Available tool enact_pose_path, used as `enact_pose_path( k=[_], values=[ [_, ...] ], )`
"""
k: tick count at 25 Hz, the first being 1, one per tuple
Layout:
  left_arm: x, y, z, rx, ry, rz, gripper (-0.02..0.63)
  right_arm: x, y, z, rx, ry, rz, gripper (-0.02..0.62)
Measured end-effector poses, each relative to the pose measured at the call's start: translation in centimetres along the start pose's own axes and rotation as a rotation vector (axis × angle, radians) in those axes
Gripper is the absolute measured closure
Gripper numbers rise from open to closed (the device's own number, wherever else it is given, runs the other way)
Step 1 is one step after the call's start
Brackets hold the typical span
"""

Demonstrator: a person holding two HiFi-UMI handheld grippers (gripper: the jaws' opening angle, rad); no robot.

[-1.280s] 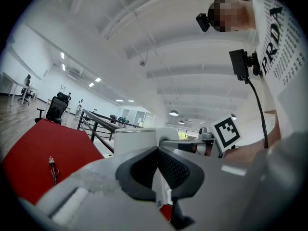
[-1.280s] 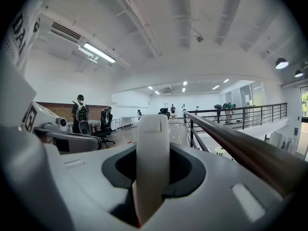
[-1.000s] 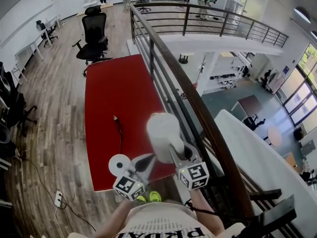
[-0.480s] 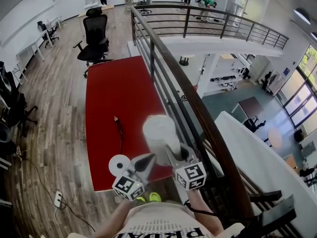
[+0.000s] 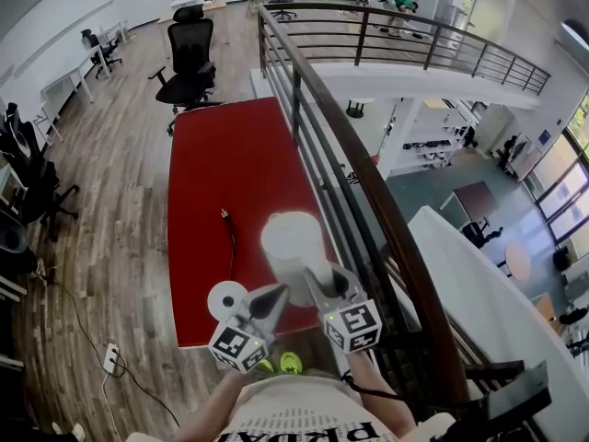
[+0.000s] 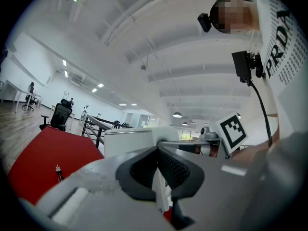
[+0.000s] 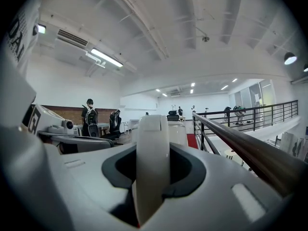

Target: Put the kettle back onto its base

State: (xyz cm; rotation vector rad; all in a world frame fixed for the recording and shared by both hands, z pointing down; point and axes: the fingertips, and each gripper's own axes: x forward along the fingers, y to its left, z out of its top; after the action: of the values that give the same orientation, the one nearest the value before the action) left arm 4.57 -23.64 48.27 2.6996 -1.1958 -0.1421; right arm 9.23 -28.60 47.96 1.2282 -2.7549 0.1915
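The white kettle hangs above the near end of the red table. My right gripper is shut on the kettle's handle, which runs up between the jaws in the right gripper view, with the kettle body beyond. The round white base lies on the table to the lower left of the kettle, apart from it. My left gripper hovers beside the base, jaws shut and holding nothing; the left gripper view shows the kettle just past its tips.
A black cable runs from the base across the table to a loose plug. A dark metal railing borders the table's right side, with a drop beyond. A black office chair stands past the table's far end on the wooden floor.
The kettle, in my right gripper, has drifted a little to the left, toward the base. The left gripper has kept its place beside the base.
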Motion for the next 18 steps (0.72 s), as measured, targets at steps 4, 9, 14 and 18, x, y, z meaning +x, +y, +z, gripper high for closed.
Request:
enact_pose_path(
  k=[4, 9, 14, 18],
  values=[
    [-0.6, 0.2, -0.1, -0.003, -0.002, 0.02, 0.614, 0.5, 1.1, 0.3, -0.007, -0.007, 0.027, 0.474],
    [-1.3, 1.4, -0.1, -0.01, -0.013, 0.049, 0.614, 1.7, 2.1, 0.7, -0.016, -0.006, 0.062, 0.474],
    [-2.6, 2.8, 0.4, -0.012, -0.016, 0.094, 0.614, 3.1, 3.6, 0.9, -0.024, 0.003, 0.104, 0.474],
    [-4.2, 4.2, 0.6, -0.017, -0.019, 0.136, 0.614, 4.3, 5.5, 0.8, -0.028, 0.014, 0.148, 0.474]
  ],
)
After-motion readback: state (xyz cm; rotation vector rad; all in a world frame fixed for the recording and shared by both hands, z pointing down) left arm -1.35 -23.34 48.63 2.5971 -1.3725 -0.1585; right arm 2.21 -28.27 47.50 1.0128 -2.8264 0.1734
